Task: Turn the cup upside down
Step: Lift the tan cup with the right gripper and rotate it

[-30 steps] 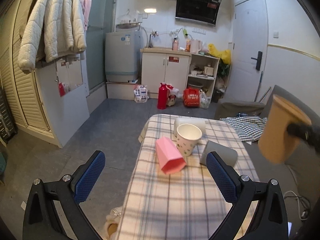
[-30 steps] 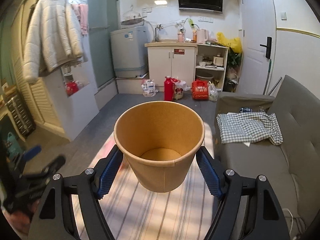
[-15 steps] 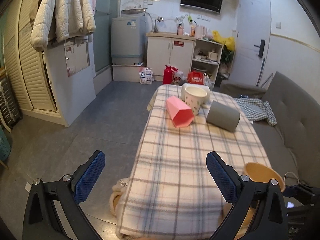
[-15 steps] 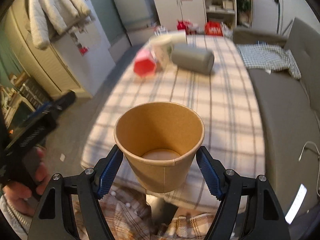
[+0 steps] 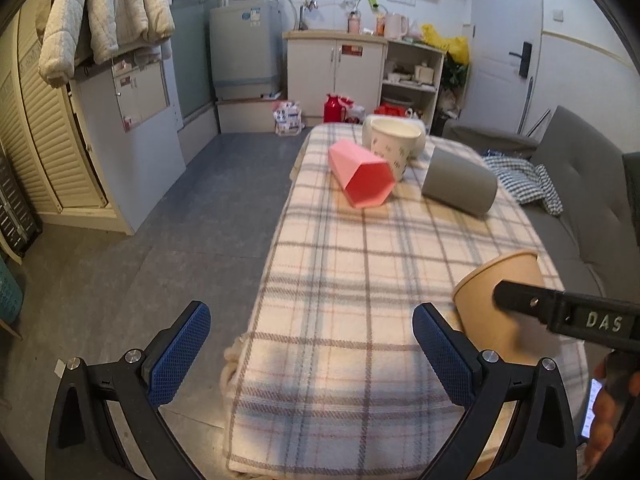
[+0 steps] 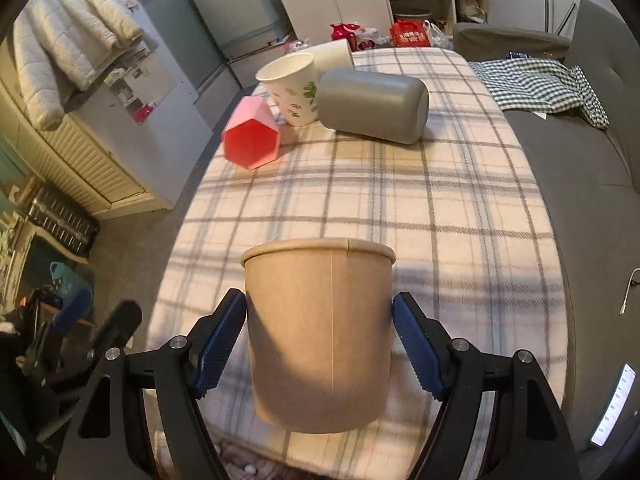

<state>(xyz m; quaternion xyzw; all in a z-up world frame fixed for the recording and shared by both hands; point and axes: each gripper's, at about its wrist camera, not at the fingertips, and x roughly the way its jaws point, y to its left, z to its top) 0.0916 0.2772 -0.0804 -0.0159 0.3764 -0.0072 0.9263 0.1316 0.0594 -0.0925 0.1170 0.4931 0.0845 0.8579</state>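
Note:
My right gripper (image 6: pixel 319 350) is shut on a brown paper cup (image 6: pixel 320 336), one pad on each side. The cup is tipped over, its rim pointing away and down towards the plaid tablecloth (image 6: pixel 400 200), near the table's front edge. In the left wrist view the same cup (image 5: pixel 496 300) shows at the right, tilted, with the right gripper's black finger (image 5: pixel 560 308) across it. My left gripper (image 5: pixel 312 356) is open and empty, low at the table's front left edge.
At the far end of the table lie a pink hexagonal cup (image 5: pixel 362 178) and a grey cup (image 5: pixel 460 186) on their sides, with a white printed paper cup (image 5: pixel 394 142) upright. A grey sofa (image 5: pixel 580 184) runs along the right. A phone (image 6: pixel 612 408) lies at the lower right.
My right gripper has rotated the brown cup from mouth up to tipped forward, so its inside no longer shows. The cup has come lower over the table's front. My left gripper has barely moved.

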